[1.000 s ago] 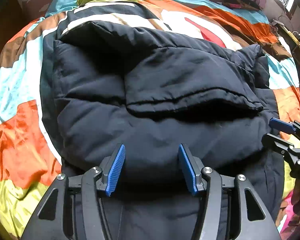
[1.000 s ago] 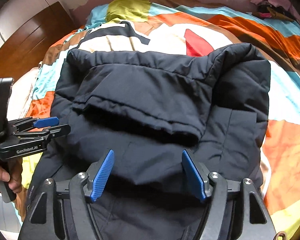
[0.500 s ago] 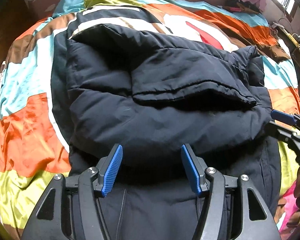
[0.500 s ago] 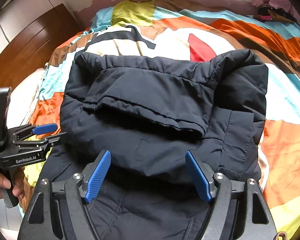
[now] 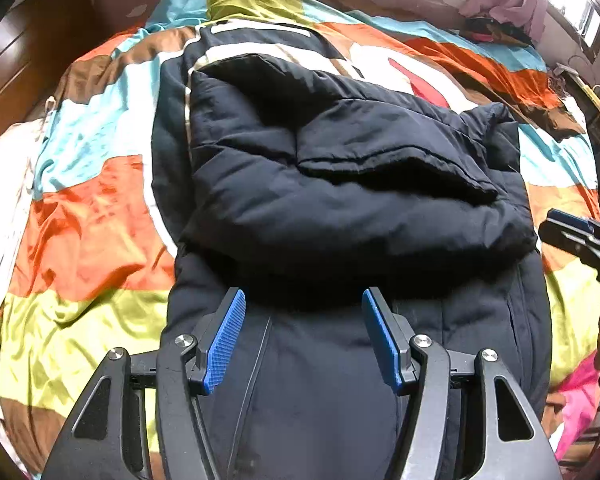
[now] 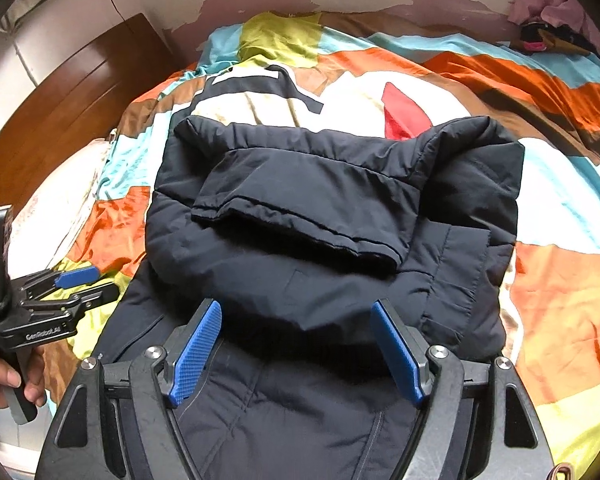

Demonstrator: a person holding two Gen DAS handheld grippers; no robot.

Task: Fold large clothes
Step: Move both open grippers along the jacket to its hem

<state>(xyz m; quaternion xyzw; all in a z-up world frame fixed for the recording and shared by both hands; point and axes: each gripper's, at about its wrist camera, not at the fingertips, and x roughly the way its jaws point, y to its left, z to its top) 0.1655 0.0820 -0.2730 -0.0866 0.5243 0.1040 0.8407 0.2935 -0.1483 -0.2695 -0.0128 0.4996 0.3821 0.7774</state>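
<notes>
**Dark puffer jacket lies half-folded on the patchwork bed**

At the far left of the right wrist view, a hand (image 6: 4,380) holds the left gripper (image 6: 88,282) out over the bed's edge, just beside the jacket's lower left side. In its own view, the left gripper (image 5: 303,320) hangs above the jacket, blue pads apart with nothing between them.

In the middle, the black padded jacket (image 5: 340,208) lies lengthwise on the colourful bedspread (image 5: 80,216). Its upper part is doubled back toward the camera, forming a thick roll across the body, with a flap lying on top. The lower part stretches flat beneath both grippers.

The right gripper (image 6: 296,344) hovers over the jacket's lower half, jaws spread wide and empty. From the left wrist view, its tip (image 5: 572,228) shows at the right edge, near the roll's right end.

Further right, a pink cloth (image 5: 508,0) hangs near a window (image 5: 572,4).
</notes>
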